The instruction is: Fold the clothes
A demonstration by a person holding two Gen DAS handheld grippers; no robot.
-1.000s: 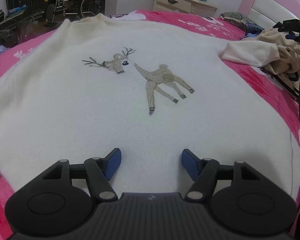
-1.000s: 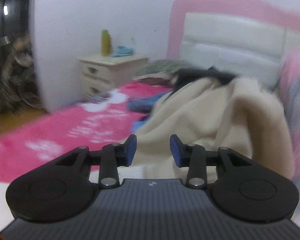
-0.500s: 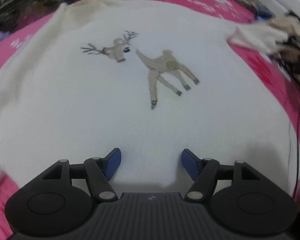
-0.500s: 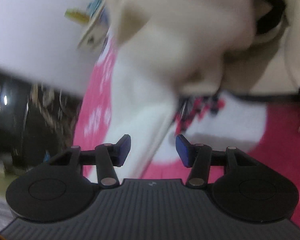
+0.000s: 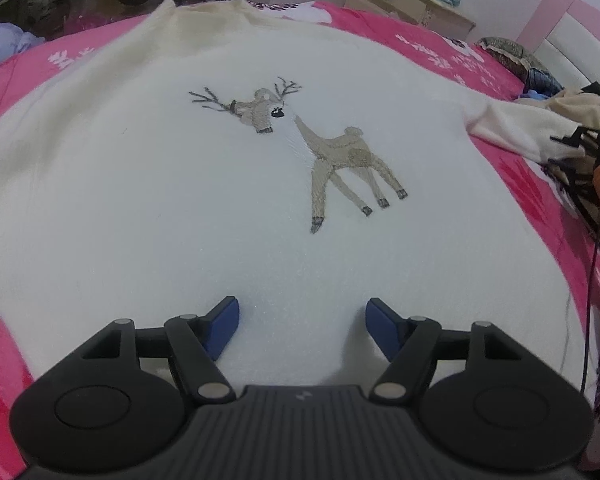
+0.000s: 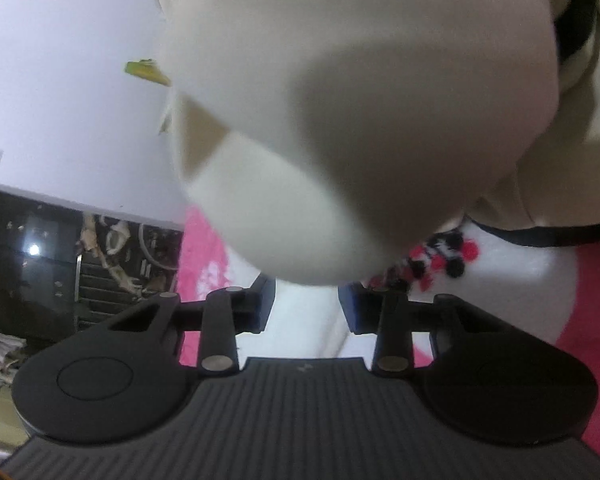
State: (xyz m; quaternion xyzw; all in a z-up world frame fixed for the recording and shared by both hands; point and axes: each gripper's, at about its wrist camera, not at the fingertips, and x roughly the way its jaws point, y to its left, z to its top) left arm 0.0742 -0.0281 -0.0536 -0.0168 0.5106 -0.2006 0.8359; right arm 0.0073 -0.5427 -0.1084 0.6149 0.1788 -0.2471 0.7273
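A white sweater (image 5: 180, 200) with an embroidered reindeer (image 5: 320, 148) lies flat on the pink bed. My left gripper (image 5: 302, 326) hovers open and empty over its lower part. One sleeve (image 5: 512, 128) stretches to the right toward a pile of cream clothes (image 5: 580, 104). My right gripper (image 6: 306, 306) is open, close under a blurred cream sleeve end (image 6: 320, 160) that hangs just above and between its fingertips. The view does not show the sleeve touching the pads.
The pink bedspread (image 5: 440, 52) surrounds the sweater. A cream nightstand (image 5: 412, 4) and the pink headboard (image 5: 568, 28) stand at the back right. A black cable (image 5: 592, 280) runs down the right side. A red, black and white patterned cloth (image 6: 440, 260) lies under the cream pile.
My right gripper has tilted and moved in close under the cream sleeve, and its jaws have widened. My left gripper has shifted a little over the sweater and stays open.
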